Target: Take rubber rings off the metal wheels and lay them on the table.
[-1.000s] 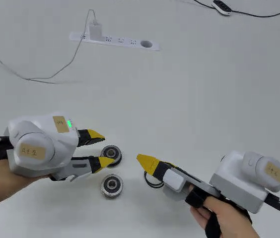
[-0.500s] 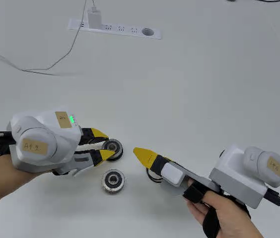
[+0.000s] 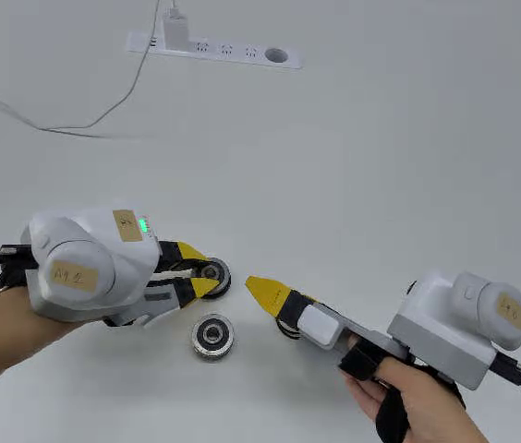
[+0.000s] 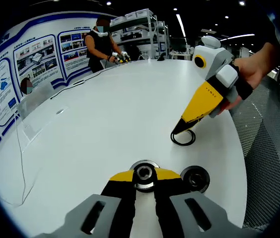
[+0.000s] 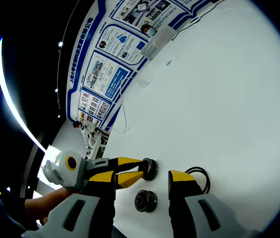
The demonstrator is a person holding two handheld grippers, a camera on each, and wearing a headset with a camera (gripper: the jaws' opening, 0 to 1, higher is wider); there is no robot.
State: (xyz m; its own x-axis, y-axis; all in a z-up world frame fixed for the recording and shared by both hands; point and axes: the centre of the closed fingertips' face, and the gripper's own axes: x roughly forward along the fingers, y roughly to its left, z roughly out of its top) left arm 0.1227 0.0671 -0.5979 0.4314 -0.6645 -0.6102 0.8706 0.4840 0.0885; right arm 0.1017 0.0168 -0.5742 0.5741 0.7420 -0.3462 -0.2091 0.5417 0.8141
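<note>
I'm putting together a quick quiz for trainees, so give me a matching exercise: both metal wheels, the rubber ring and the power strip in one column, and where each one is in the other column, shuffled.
Things:
1. farther wheel
2. nearer wheel
3. rubber ring
4. power strip

Places:
A. far across the table
B. between the left claw's tips
C. on the table at the right claw's tip
D. lying free on the table, nothing holding it

Pairs: 1-B; 2-D; 3-C; 4-A
</note>
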